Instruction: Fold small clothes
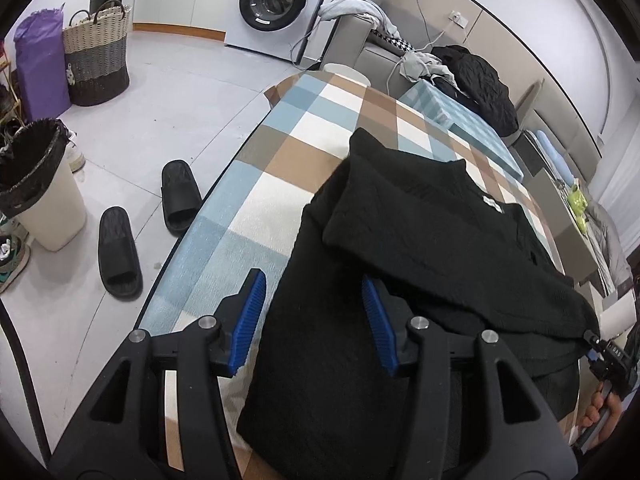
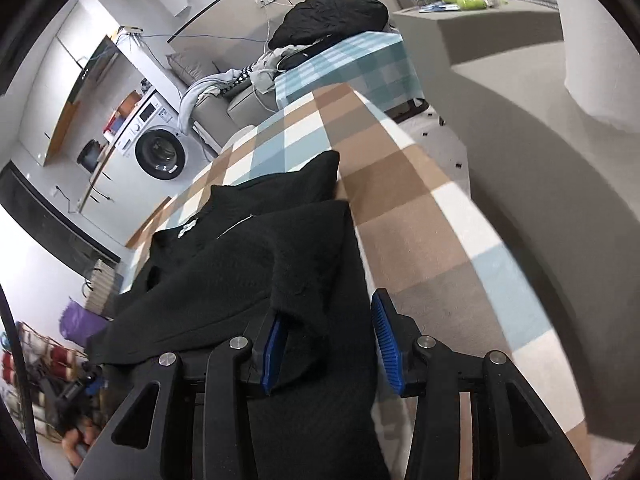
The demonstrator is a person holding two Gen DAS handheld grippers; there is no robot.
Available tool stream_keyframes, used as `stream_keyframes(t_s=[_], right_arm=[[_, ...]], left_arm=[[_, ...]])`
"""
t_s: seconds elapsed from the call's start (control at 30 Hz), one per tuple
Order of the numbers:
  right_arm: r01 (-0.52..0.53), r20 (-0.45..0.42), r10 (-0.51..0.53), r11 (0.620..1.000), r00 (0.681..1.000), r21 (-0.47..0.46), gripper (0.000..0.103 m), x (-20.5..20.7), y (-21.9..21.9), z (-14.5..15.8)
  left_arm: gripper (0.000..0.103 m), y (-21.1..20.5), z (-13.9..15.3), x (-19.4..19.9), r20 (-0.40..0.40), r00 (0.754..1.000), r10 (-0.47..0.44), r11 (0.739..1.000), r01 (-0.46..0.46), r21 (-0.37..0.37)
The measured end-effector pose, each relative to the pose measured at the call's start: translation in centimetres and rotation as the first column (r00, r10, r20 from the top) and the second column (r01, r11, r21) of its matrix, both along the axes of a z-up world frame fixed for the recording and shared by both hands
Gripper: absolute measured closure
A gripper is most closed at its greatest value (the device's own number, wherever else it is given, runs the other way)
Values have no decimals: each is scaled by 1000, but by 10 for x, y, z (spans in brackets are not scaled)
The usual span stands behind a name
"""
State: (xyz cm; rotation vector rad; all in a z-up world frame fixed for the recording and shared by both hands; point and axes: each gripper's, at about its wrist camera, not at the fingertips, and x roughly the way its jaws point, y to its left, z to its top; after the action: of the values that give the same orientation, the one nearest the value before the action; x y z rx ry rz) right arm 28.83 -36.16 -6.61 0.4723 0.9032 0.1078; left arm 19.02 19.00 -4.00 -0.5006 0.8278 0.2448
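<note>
A black knitted garment [image 1: 420,240] lies on the checked blue, brown and white tablecloth [image 1: 260,184], with both sleeves folded in over its body. My left gripper [image 1: 312,312] is open over the garment's near left edge, blue pads apart, cloth between the jaws. My right gripper [image 2: 328,336] is open over the garment [image 2: 248,256] at its near right edge; a fold of sleeve cloth drapes against its left pad [image 2: 272,344]. The right gripper also shows at the far right of the left wrist view [image 1: 600,344].
Left of the table on the floor are two black slippers [image 1: 152,236], a bin with a black liner [image 1: 36,184], a woven basket [image 1: 96,56] and a washing machine [image 1: 280,0]. Beyond the table stands a sofa with piled clothes [image 1: 472,76].
</note>
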Motion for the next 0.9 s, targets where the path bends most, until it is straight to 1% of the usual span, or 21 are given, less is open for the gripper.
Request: stream_keyframes(t_s=[0.07, 0.2, 0.23, 0.33, 0.47, 0.57, 0.63, 0.7, 0.73, 0.77, 0.83, 0.9], right_arm=[[3, -21, -4, 999, 1000, -54, 61, 5, 1, 1], [-30, 0, 31, 990, 1000, -141, 60, -1, 5, 11], [-31, -2, 31, 988, 1000, -154, 59, -4, 5, 12], [-42, -10, 41, 989, 999, -144, 59, -13, 2, 11], [-70, -23, 66, 972, 998, -226, 59, -19, 11, 9], [-99, -49, 89, 962, 995, -256, 59, -13, 17, 2], [-85, -26, 81, 969, 996, -231, 59, -9, 17, 1], [-43, 0, 44, 978, 999, -205, 60, -6, 13, 4], [-18, 37, 25, 984, 999, -178, 66, -6, 10, 9], [-8, 88, 19, 992, 996, -130, 70, -8, 6, 16], [6, 172, -1, 1000, 985, -31, 86, -16, -6, 24], [24, 187, -35, 998, 982, 60, 91, -21, -20, 24]], left_arm=[[56, 2, 2, 3, -4, 1000, 12, 1000, -12, 6], [56, 4, 7, 1, 13, 1000, 8, 1000, -9, 6], [56, 4, 7, 0, 12, 1000, 9, 1000, -9, 6], [56, 5, 6, -6, 10, 1000, 11, 1000, -11, -2], [56, 6, 4, -9, 1, 1000, 9, 1000, -9, -4], [56, 5, 3, -9, -2, 1000, 8, 1000, -8, -11], [56, 4, 5, -11, 5, 1000, 8, 1000, -8, -12], [56, 3, 7, -13, 7, 1000, 8, 1000, -8, -8], [56, 3, 8, -14, 10, 1000, 8, 1000, -8, -5], [56, 3, 10, -15, 12, 1000, 10, 1000, -10, -1], [56, 6, 12, -18, 20, 1000, 16, 1000, -16, 0], [56, 9, 13, -21, 22, 999, 25, 1000, -25, -2]])
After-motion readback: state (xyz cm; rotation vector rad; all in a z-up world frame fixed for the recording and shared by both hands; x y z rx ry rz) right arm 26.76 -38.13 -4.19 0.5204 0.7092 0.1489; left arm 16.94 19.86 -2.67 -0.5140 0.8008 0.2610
